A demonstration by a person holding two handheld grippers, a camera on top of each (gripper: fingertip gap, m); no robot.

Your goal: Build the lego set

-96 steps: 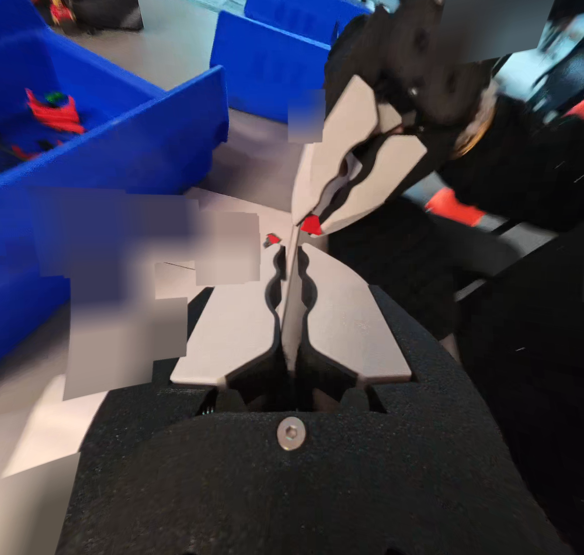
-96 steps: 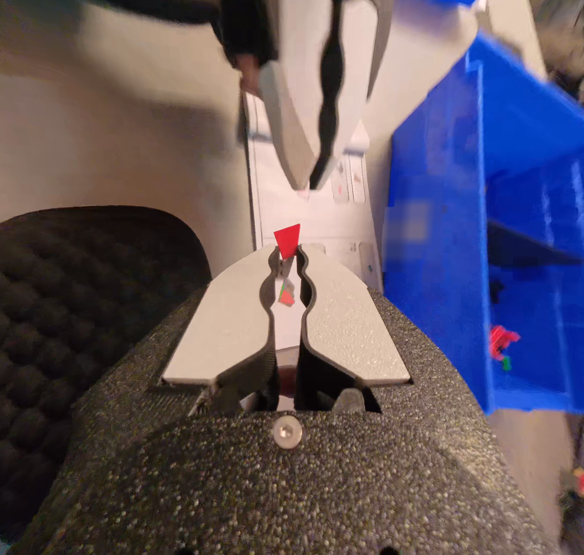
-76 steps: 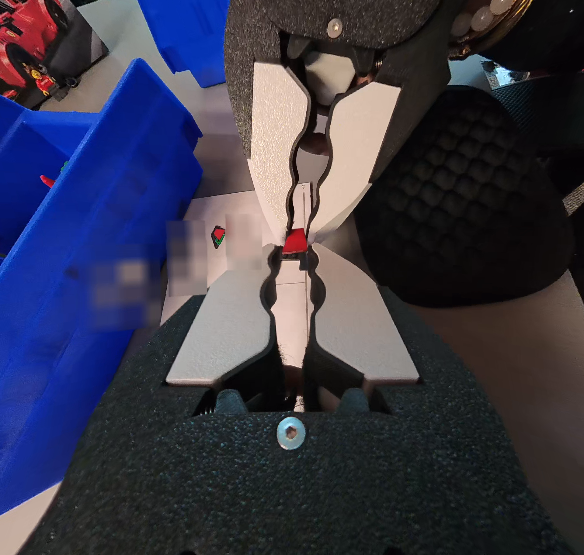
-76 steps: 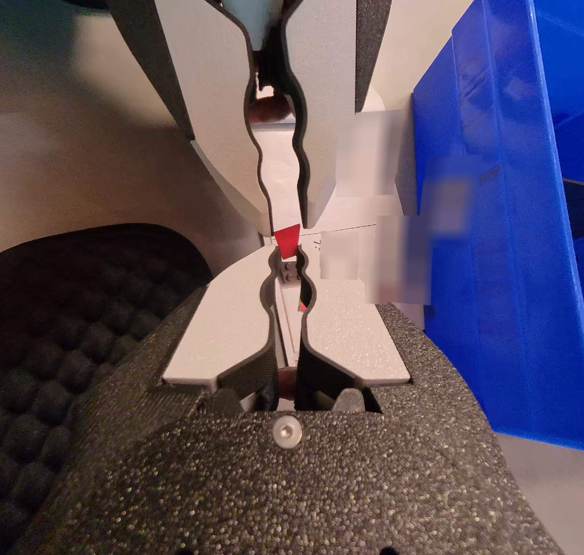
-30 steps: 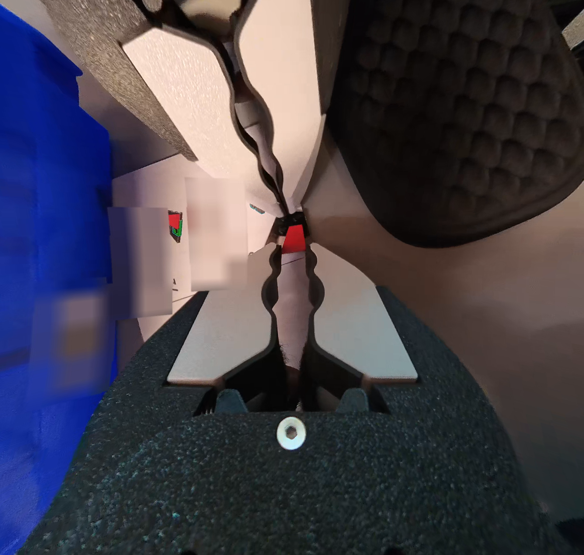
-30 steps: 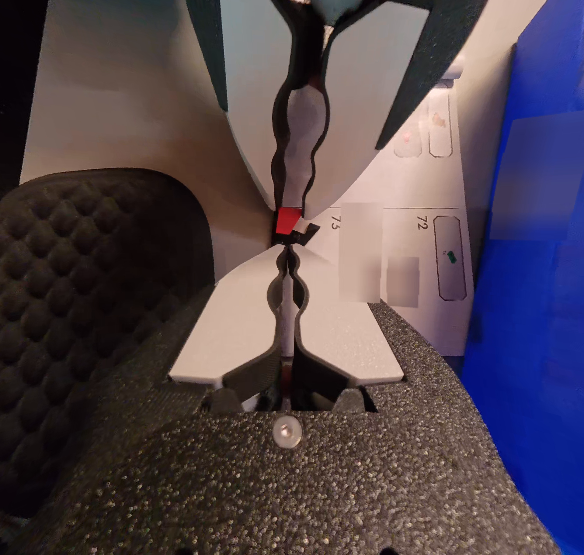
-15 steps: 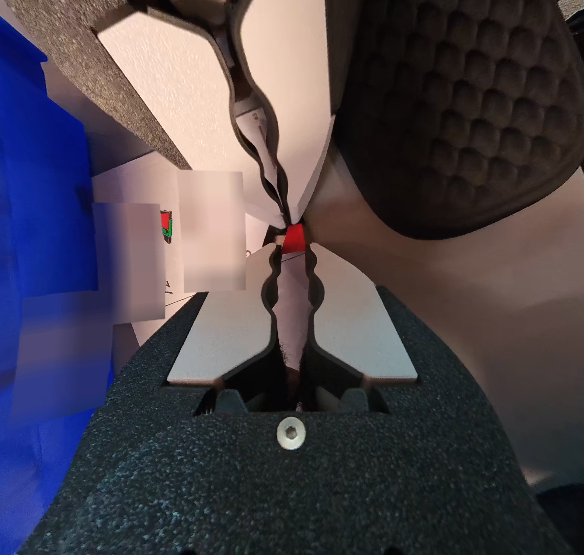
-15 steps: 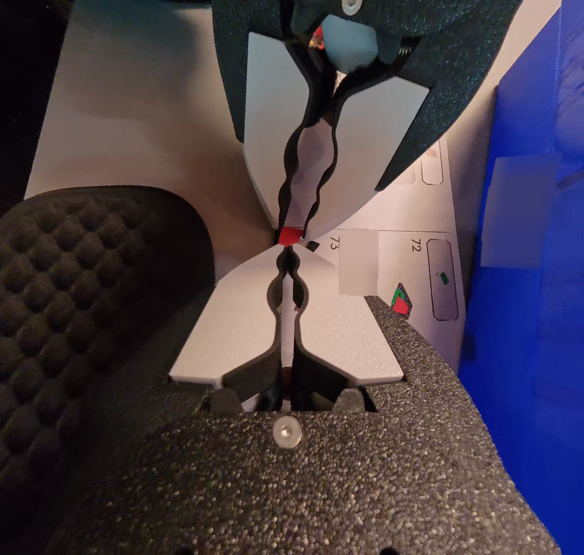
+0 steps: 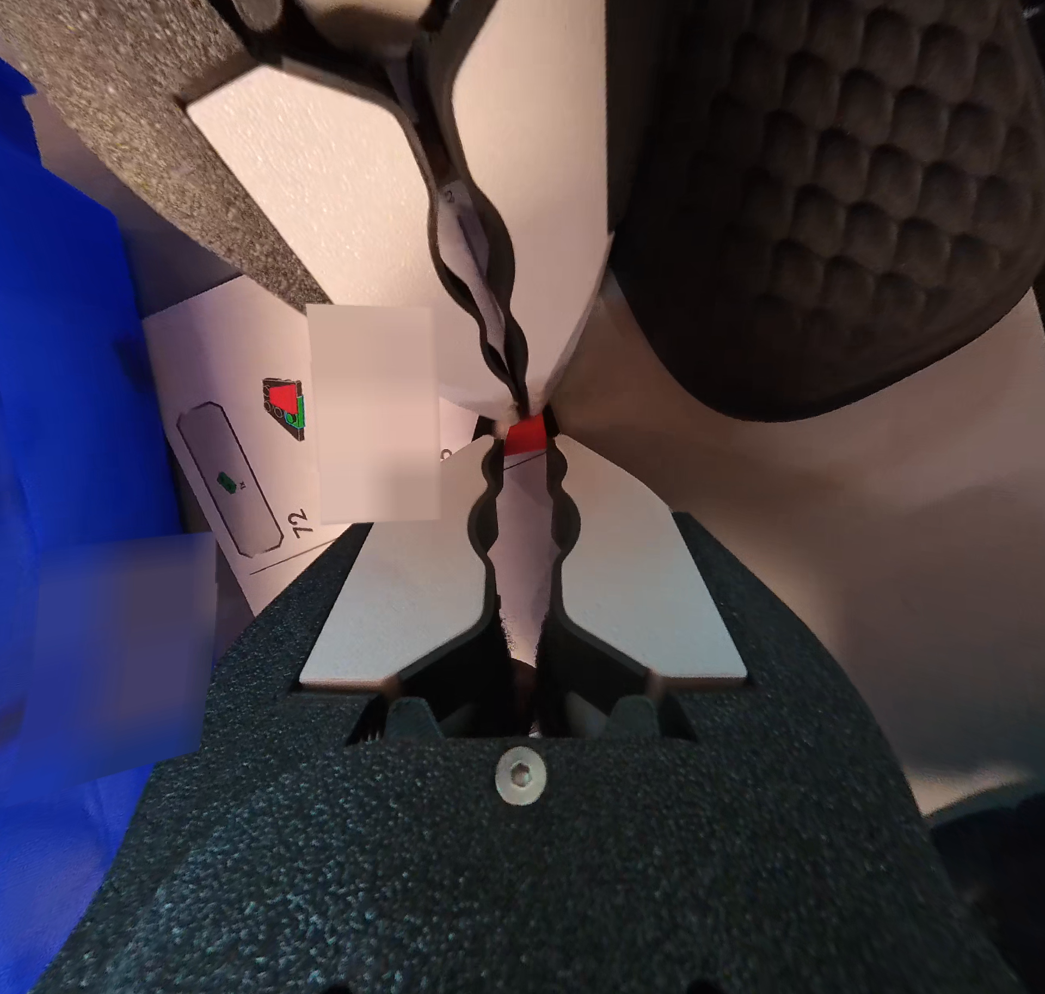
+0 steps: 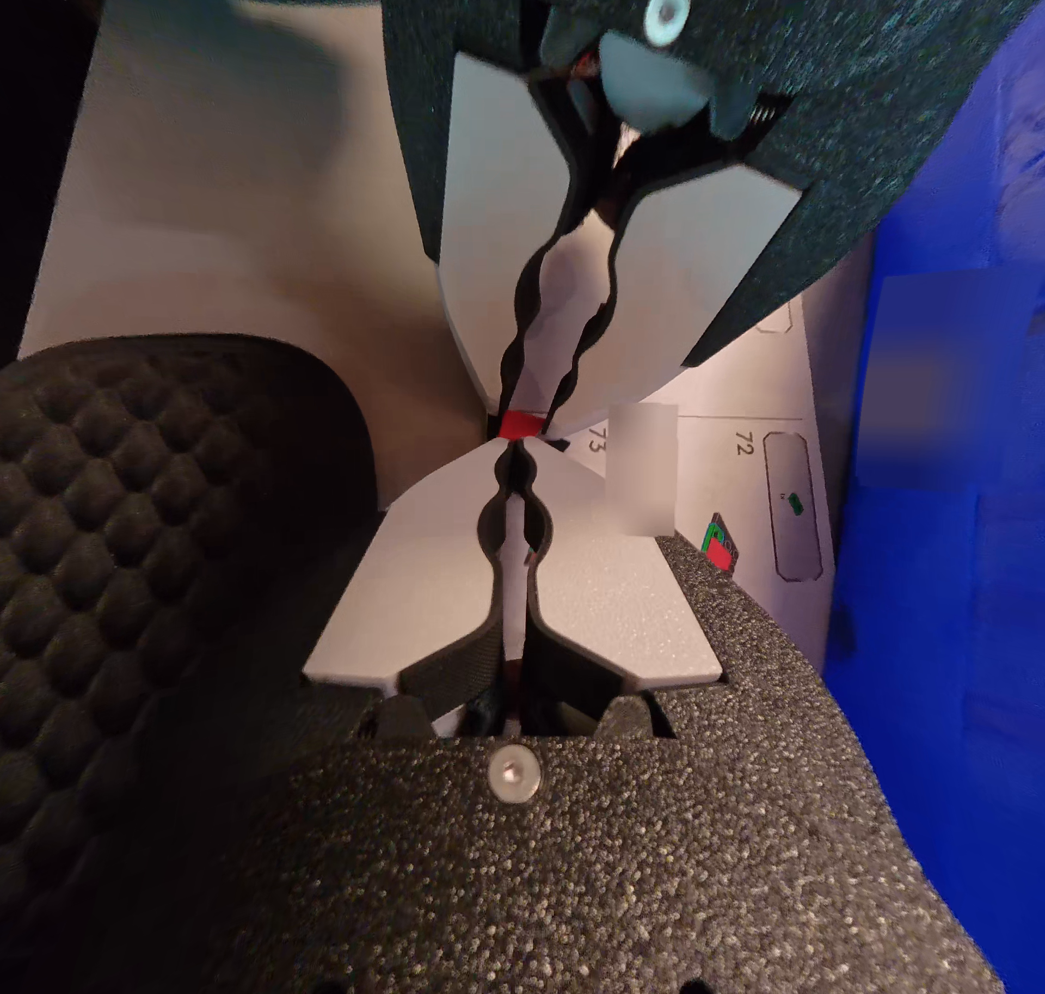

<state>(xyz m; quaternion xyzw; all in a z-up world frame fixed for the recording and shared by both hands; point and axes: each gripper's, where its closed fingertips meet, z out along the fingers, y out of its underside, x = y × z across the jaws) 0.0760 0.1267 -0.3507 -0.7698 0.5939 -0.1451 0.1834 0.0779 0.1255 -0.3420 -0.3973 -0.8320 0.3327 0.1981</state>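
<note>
Both cams sit right behind their own claw, looking forward along the fingers, super close up. Landmark is the red brick (image 9: 525, 436), dead centre in both. The left wrist view faces it with the blue bin (image 9: 62, 345) on its left; the right wrist view faces it from the opposite side, blue bin (image 10: 933, 458) on its right. Both share the brick, instruction sheet (image 9: 226, 401) and worktop (image 10: 226, 203).

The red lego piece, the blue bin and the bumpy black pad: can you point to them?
red lego piece (image 9: 525, 436), left wrist view, its red face between the claw tips.
blue bin (image 10: 927, 514), right wrist view, its side wall.
bumpy black pad (image 9: 848, 175), left wrist view, its dimpled top.
</note>
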